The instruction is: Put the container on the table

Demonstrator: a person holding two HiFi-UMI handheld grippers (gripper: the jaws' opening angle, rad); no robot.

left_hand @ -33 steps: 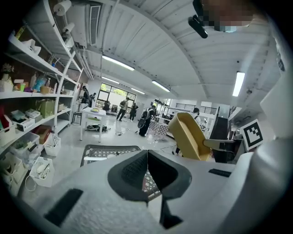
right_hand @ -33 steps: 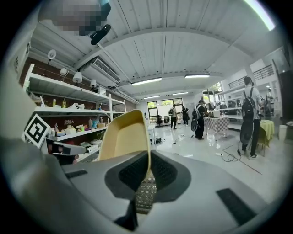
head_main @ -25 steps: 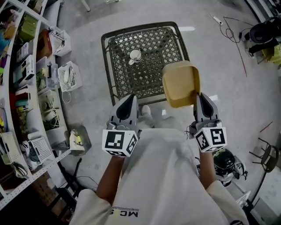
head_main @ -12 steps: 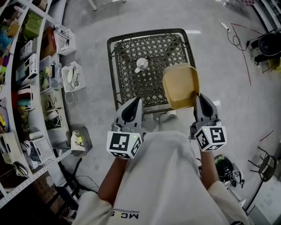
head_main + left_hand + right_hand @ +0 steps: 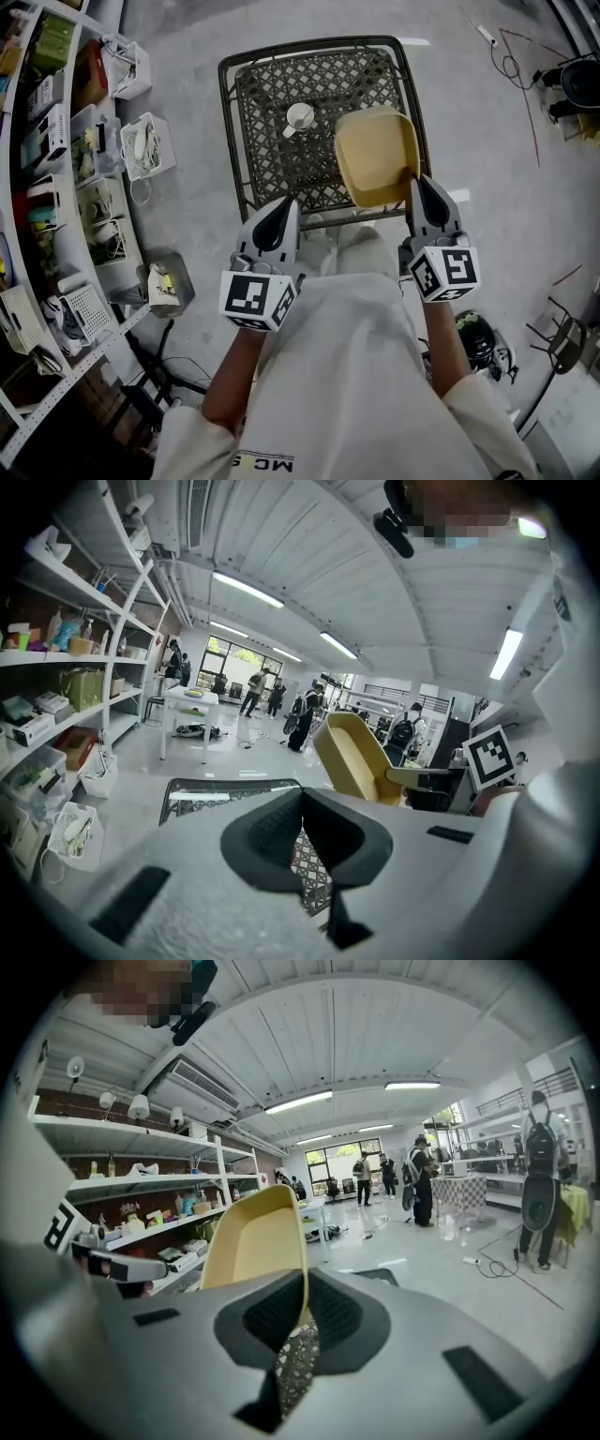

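A yellow tub-like container [image 5: 377, 155] hangs tilted over the right side of a black metal lattice table [image 5: 281, 94]. My right gripper [image 5: 419, 184] is shut on its near rim. In the right gripper view the container [image 5: 253, 1237] rises from between the closed jaws of that gripper [image 5: 302, 1314], with table lattice [image 5: 295, 1365] showing below. My left gripper [image 5: 280, 216] hovers at the table's near edge, shut and empty. The left gripper view shows that gripper [image 5: 302, 834] closed, the container [image 5: 354, 757] to its right and the table [image 5: 202, 794] ahead.
A small white cup [image 5: 299, 117] stands near the table's middle. Shelves [image 5: 37, 169] full of boxes run along the left, with white baskets [image 5: 145, 150] on the floor beside them. Cables [image 5: 511, 61] lie at the far right. People stand far off in the hall.
The right gripper has carried the container leftwards and forwards, from overhanging the table's right edge to above its right side. The left gripper has stayed at the near edge.
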